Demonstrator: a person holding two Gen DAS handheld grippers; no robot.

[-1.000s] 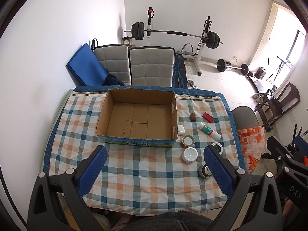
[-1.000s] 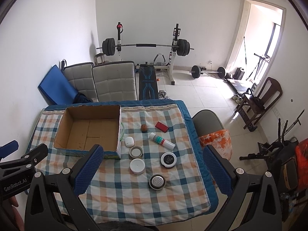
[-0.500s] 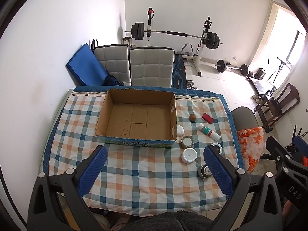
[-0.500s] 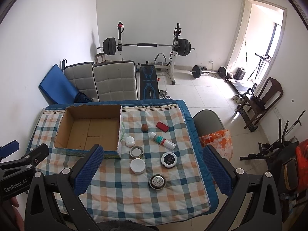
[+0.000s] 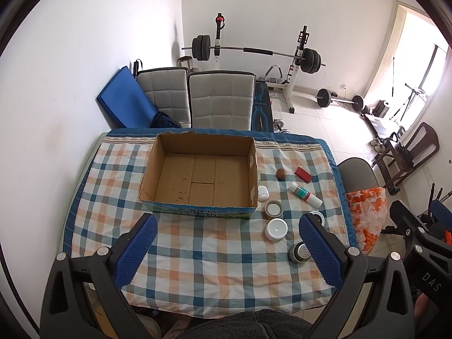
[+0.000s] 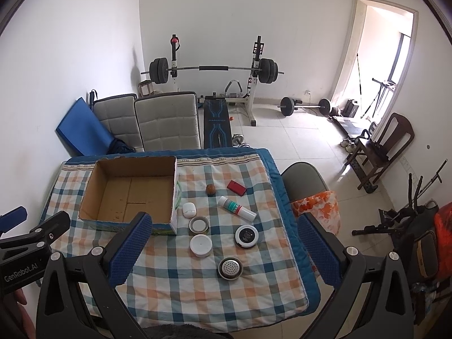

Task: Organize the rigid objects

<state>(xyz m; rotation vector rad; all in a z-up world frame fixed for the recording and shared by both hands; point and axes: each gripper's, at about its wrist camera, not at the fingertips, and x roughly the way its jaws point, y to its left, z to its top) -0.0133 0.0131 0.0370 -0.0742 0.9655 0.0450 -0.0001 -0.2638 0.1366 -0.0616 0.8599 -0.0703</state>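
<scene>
An open, empty cardboard box (image 5: 197, 175) (image 6: 130, 195) sits on the checked tablecloth. To its right lie small rigid items: a brown ball (image 6: 210, 189), a red block (image 6: 236, 188), a white tube (image 6: 236, 208), a white case (image 6: 188, 210), a tin ring (image 6: 199, 224), a white round lid (image 6: 200, 245), a black-and-white puck (image 6: 246, 235) and a metal strainer cap (image 6: 230, 267). My left gripper (image 5: 227, 247) is open and empty, high above the table's near edge. My right gripper (image 6: 223, 250) is open and empty, above the near right part of the table.
Two grey padded chairs (image 5: 220, 99) stand behind the table, with a blue mat (image 5: 124, 104) against the wall. A grey chair with an orange cloth (image 6: 316, 200) is at the table's right side. A barbell rack (image 6: 214, 70) stands at the back wall.
Both views have shifted very slightly; the objects and the box have not moved. Both grippers stay open.
</scene>
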